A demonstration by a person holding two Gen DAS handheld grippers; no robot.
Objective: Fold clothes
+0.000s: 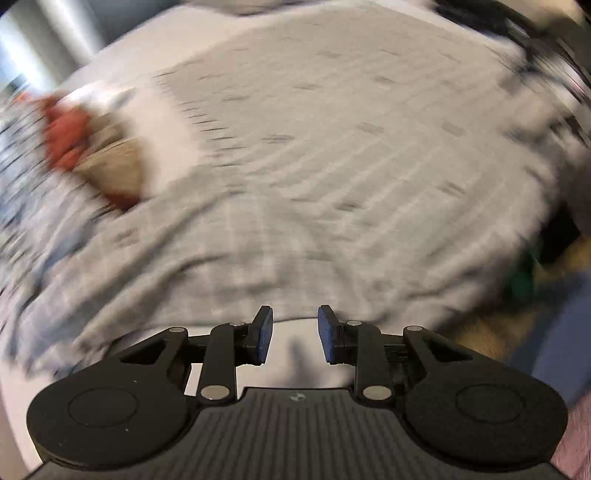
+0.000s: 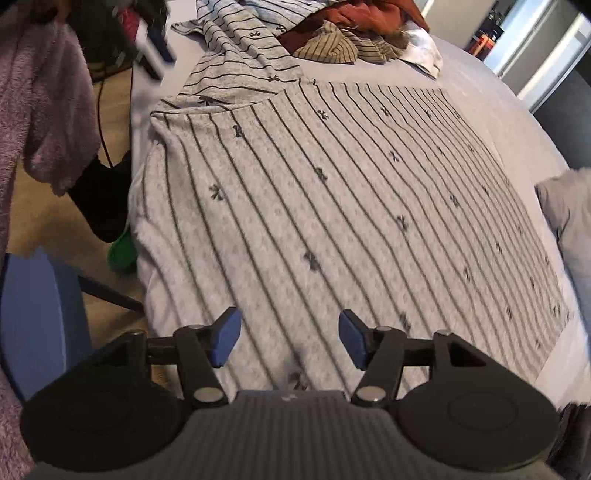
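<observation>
1. Left wrist view, nearest first: your left gripper (image 1: 295, 334) has its dark blue pads a narrow gap apart with nothing between them; only bare pale table (image 1: 303, 363) shows in the gap.
2. Just beyond those fingertips lies the near edge of the grey striped shirt (image 1: 314, 166), spread flat and running away from the claw. This view is badly smeared, so the stripes barely read.
3. Far off to the left of that claw sits a blurred heap of clothes (image 1: 85, 147) in rust red and tan.
4. Right wrist view, nearest first: your right gripper (image 2: 289, 338) stands fairly wide, blue pads apart, gripping nothing. The grey striped shirt (image 2: 332, 192) lies directly under and ahead of the pads, flat on the table (image 2: 480, 85).
5. Ahead and to the left of that claw, the shirt's sleeve (image 2: 243, 62) runs crumpled toward the far edge.
6. Beyond the shirt, straight ahead, the heap of clothes (image 2: 354, 33) shows rust, tan-striped and white pieces.
7. Left of the claw, off the table, a mauve fleecy sleeve (image 2: 48, 110) hangs; lower down is a blue chair (image 2: 33, 314).
8. Right of the claw, at the table's side, lies a grey fuzzy cloth (image 2: 569, 221).
</observation>
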